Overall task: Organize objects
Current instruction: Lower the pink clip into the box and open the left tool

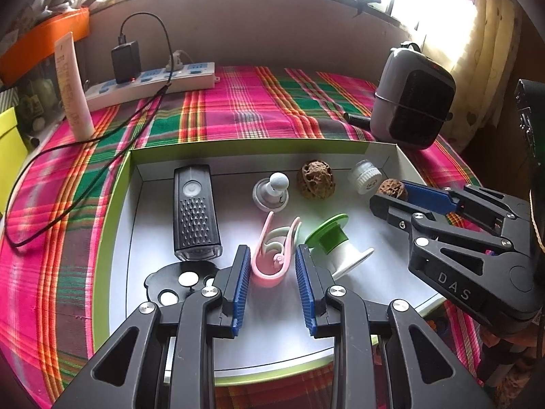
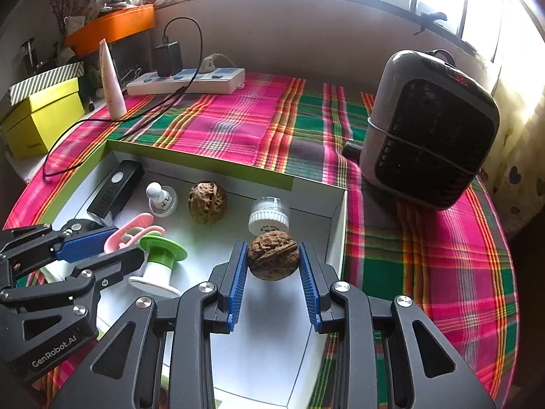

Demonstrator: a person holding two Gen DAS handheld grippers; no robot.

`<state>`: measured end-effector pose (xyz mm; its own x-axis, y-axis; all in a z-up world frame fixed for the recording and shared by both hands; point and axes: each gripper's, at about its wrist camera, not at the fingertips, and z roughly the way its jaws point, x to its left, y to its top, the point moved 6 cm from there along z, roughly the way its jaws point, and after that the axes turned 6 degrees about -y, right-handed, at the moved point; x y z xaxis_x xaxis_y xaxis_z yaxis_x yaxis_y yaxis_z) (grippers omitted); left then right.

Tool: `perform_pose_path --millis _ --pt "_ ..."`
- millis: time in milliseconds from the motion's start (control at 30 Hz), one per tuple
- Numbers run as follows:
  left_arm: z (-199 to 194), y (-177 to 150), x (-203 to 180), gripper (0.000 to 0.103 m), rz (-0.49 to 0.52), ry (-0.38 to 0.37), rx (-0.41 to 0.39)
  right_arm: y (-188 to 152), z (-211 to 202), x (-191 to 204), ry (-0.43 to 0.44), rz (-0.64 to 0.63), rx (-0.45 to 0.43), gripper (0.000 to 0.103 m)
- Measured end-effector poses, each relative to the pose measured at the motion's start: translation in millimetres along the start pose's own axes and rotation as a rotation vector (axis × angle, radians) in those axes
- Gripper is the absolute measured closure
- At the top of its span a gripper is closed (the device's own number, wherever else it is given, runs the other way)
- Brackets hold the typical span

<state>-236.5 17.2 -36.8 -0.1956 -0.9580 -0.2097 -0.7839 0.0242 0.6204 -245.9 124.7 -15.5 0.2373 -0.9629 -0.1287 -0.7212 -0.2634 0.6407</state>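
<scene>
Now, nearest first:
Right gripper (image 2: 272,272): you are holding a walnut (image 2: 273,259) between the blue pads, clamped on both sides; its shadow is falling on the floor of the box (image 2: 337,218) beneath it, near the right-hand wall.
Left gripper (image 1: 272,272): your jaws are standing narrow, with a pink clip (image 1: 272,255) sitting between the pads; whether they are pressing on it, I cannot tell.
Beside the clip: a spool (image 1: 335,238) with a green top is lying tilted on its side, just right of your left gripper.
Further in: a black light (image 1: 196,211) is lying along the left wall; a white knob (image 1: 271,191), a second walnut (image 1: 316,179) and a white cap (image 1: 365,176) are sitting in a row toward the back wall.
Beyond the box: the plaid cloth (image 1: 238,102) is covering the table, with a power strip (image 1: 150,83) at the back left and a small heater (image 2: 429,129) at the right.
</scene>
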Motion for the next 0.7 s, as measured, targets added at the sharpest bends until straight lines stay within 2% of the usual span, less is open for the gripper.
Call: perform_pose_path --millis 333,700 --pt "-0.9 -0.1 0.0 0.077 0.000 -0.001 0.001 0.0 0.1 0.3 -0.005 -0.006 -0.003 0.071" --pt "0.1 -0.4 -1.0 0.068 0.005 0.000 -0.001 -0.9 -2.9 0.4 -0.003 0.002 -0.004 0.069"
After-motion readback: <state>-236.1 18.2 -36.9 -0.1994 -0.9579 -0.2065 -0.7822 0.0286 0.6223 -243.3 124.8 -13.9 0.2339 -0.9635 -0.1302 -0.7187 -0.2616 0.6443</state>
